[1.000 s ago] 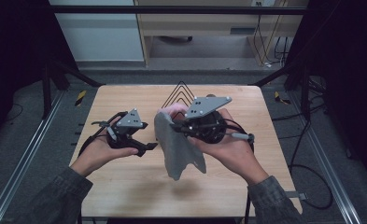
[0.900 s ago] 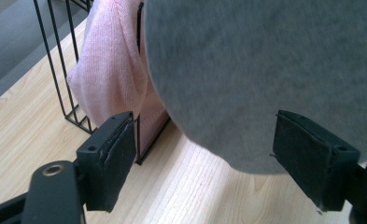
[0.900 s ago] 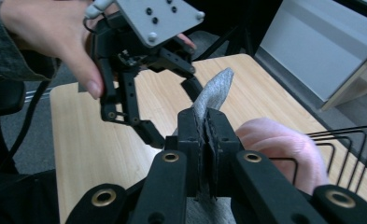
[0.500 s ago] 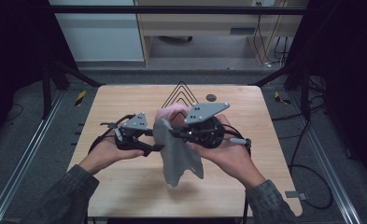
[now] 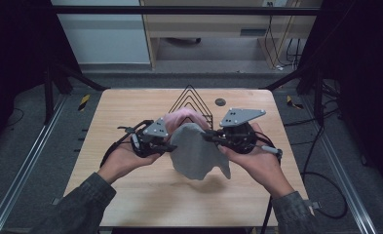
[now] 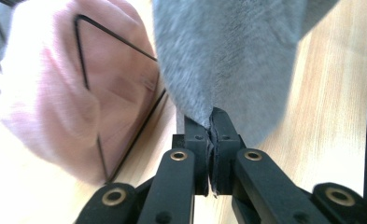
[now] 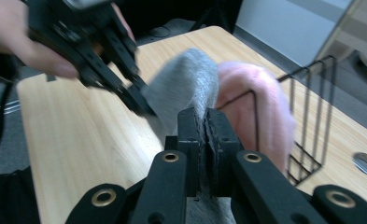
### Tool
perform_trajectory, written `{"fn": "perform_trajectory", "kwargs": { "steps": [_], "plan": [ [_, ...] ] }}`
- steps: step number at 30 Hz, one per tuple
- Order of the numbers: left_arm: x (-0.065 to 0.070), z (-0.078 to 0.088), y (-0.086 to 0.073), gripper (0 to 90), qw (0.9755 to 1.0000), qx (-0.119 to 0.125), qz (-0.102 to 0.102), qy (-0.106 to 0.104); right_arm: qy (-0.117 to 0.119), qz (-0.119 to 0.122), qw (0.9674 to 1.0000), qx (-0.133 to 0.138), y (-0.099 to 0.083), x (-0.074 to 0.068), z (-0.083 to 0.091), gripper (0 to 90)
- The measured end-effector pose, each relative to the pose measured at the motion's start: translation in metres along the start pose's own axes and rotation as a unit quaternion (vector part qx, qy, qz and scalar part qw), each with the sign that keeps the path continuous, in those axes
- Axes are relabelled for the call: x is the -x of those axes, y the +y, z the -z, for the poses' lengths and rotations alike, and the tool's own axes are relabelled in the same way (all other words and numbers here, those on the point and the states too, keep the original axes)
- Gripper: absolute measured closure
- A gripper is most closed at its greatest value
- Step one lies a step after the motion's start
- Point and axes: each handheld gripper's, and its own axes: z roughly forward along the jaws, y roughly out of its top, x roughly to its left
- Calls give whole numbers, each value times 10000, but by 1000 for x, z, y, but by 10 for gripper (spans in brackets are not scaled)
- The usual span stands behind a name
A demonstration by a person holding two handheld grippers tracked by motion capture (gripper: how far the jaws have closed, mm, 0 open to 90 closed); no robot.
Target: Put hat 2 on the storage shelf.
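The pink cloth [image 5: 181, 117] is half hidden behind the grey cloth [image 5: 197, 155] and draped on a black wire rack [image 5: 191, 100], whose lower part is covered. In the left claw view, blur smears the pink cloth. The left claw [image 5: 172, 145] has just been closing and now pinches the grey cloth's left top edge; the right claw [image 5: 207, 137] is clenched on its right top edge. The grey cloth hangs between the 2, its long axis running down toward the surface [image 5: 130, 185], which lies bare toward the near edge and the left.
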Motion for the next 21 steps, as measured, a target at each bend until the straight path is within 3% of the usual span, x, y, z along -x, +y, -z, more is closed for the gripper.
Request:
{"fn": "perform_trajectory", "kwargs": {
  "steps": [11,21],
  "plan": [
    [-2,31,30,881,9993,-87,-188,318,-269,-82,9996,87,4,13,12,857],
    [-11,60,56,882,9975,105,-231,657,-474,30,9986,239,33,21,25,856]
  ]
}}
